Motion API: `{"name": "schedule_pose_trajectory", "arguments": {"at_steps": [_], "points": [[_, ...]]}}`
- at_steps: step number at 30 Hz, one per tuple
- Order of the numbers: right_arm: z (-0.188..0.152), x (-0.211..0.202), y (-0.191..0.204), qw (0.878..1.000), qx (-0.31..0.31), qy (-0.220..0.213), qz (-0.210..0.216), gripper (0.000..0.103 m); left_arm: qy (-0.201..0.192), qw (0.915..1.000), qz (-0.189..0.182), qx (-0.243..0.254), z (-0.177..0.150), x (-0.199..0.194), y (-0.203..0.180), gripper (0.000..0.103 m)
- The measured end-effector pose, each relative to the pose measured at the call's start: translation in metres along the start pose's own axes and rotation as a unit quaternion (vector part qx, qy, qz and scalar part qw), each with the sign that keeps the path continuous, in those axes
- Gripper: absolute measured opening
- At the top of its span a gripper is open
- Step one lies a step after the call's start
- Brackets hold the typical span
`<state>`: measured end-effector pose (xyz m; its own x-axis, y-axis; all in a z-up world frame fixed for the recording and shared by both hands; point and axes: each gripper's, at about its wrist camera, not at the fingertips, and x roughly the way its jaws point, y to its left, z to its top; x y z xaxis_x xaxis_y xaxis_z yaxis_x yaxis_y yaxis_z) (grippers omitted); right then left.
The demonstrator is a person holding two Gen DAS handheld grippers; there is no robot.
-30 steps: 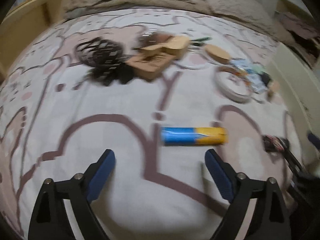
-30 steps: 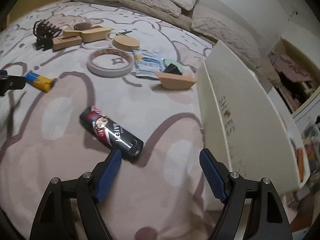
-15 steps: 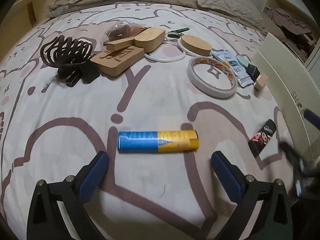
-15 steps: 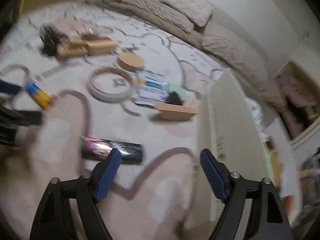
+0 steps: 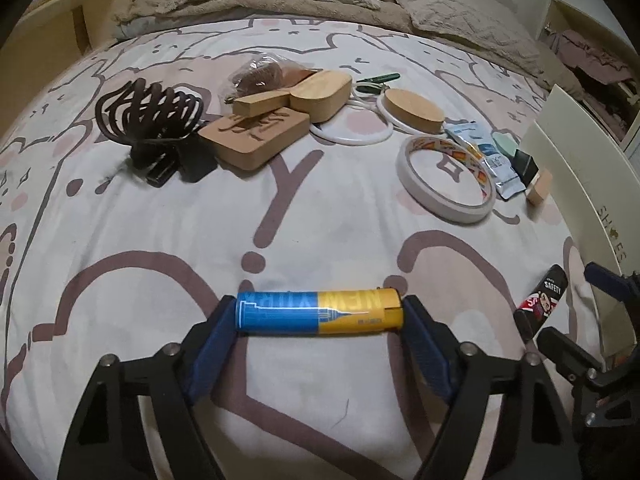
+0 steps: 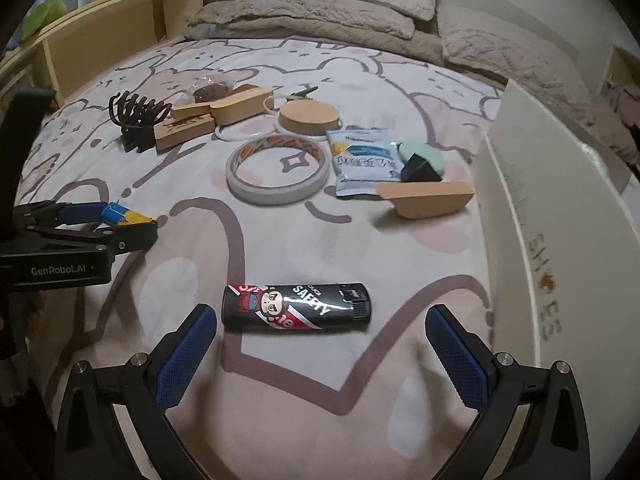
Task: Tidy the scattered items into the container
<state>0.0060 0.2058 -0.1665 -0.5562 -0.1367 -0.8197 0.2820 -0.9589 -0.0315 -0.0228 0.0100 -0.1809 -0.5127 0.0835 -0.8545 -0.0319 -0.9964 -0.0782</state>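
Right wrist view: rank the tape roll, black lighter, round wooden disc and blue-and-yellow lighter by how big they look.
1. black lighter
2. tape roll, close to it
3. round wooden disc
4. blue-and-yellow lighter, mostly hidden by the left gripper

The black lighter lies nearest the camera, so real sizes stay unsure.

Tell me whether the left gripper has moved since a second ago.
Yes. The left gripper came forward onto the blue lighter; its jaws, just closing, touch both ends.

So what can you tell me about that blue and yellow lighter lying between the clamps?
The blue and yellow lighter is a slim glossy tube, blue on one half with a white skyline drawing, yellow on the other with pale lettering. It lies flat on the patterned bedsheet, crosswise between the left gripper pads, which have just been closing and meet its two ends. The right wrist view shows it mostly hidden.
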Motion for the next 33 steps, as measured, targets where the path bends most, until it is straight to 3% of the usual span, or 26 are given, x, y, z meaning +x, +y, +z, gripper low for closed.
{"name": "schedule_pose_trajectory", "arguments": {"at_steps": [22,25,33], "points": [[-0.004,0.023,0.001,0.999,0.04,0.02,-0.02,0.103,-0.012,0.9998,0.01,0.009,-0.007,-0.006,-0.004,0.081],[-0.005,0.016,0.004,0.999,0.033,0.007,-0.012,0.083,-0.012,0.9998,0.011,0.008,-0.008,-0.006,-0.005,0.081],[-0.006,0.007,0.007,1.0,0.03,-0.004,-0.007,0.083,-0.014,0.9999,0.008,0.003,-0.01,-0.014,-0.004,0.081]]}}
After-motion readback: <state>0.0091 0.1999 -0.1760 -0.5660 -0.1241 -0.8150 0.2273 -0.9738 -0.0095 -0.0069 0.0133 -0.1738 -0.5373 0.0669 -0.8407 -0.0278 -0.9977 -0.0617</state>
